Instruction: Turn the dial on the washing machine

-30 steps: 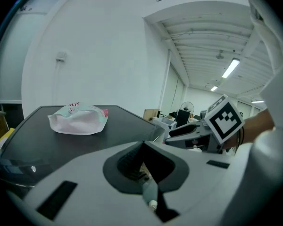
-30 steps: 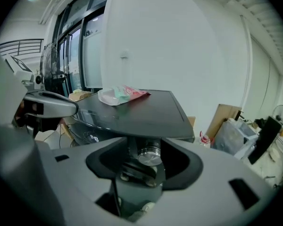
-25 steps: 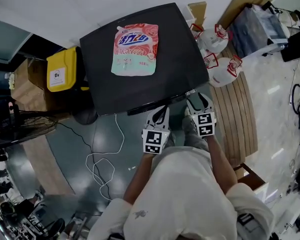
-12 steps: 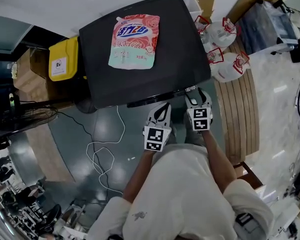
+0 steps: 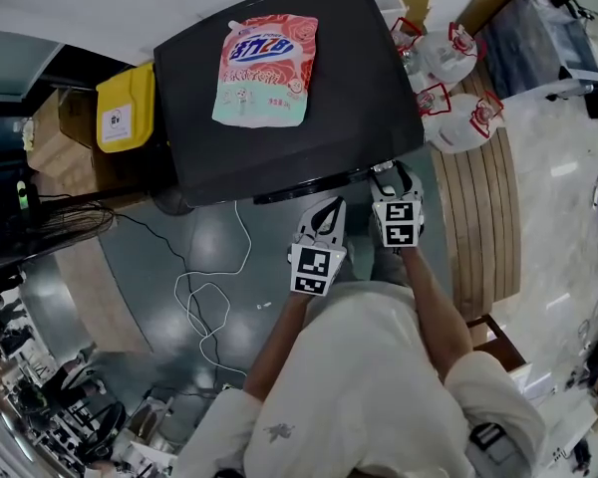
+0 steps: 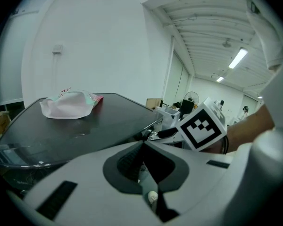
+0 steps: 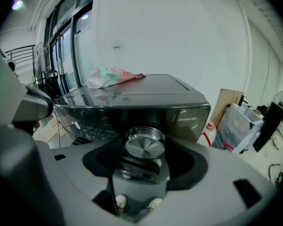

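Atop dark washer (image 5: 354, 98): pouch (image 5: 264, 68); right fingers (image 7: 217, 168) opening around dial (image 7: 145, 145), left fingers (image 6: 80, 178) seemingly closed.

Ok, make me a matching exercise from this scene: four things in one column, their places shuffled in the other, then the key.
1. detergent pouch
2. dial
3. yellow container
4. white containers with red trim

A. on the wooden slats
B. between the right gripper's jaws
C. left of the washing machine in the head view
D. on top of the washing machine

Pairs: 1-D, 2-B, 3-C, 4-A.

The right gripper's jaws are opening, with the dial between them.
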A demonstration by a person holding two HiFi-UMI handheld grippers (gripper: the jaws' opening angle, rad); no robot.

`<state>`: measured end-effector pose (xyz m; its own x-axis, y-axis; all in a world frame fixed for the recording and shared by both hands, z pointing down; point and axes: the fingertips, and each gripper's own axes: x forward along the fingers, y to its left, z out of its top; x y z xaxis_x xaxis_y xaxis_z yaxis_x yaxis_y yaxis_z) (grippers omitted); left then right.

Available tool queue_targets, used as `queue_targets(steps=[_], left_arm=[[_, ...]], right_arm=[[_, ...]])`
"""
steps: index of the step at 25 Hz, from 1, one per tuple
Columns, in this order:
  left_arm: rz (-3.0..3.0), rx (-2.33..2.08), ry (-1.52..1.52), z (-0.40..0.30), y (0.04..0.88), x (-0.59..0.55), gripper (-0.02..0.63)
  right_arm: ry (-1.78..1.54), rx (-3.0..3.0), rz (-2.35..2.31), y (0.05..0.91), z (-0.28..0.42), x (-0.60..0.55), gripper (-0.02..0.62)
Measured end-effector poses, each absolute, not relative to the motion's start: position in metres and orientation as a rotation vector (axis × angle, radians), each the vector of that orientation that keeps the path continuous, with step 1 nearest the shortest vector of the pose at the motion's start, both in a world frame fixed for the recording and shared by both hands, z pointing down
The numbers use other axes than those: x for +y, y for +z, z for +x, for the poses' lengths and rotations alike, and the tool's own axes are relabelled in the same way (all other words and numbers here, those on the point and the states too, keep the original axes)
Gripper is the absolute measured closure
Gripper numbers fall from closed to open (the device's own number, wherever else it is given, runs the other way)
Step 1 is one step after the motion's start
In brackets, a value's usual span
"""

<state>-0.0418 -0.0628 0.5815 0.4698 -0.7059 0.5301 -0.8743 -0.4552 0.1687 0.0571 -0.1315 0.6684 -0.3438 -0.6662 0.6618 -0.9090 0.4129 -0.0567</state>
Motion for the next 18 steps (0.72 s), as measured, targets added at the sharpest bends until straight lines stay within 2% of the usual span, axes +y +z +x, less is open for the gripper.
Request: queue_targets(steps=[18], left_arm=[[2.305, -1.306, 0.552, -0.0362, 0.5849, -0.0579, 0.594]], right_arm=[[0.756, -2.177, 1.332, 0.6727, 0.0606, -0.1320, 0.321]])
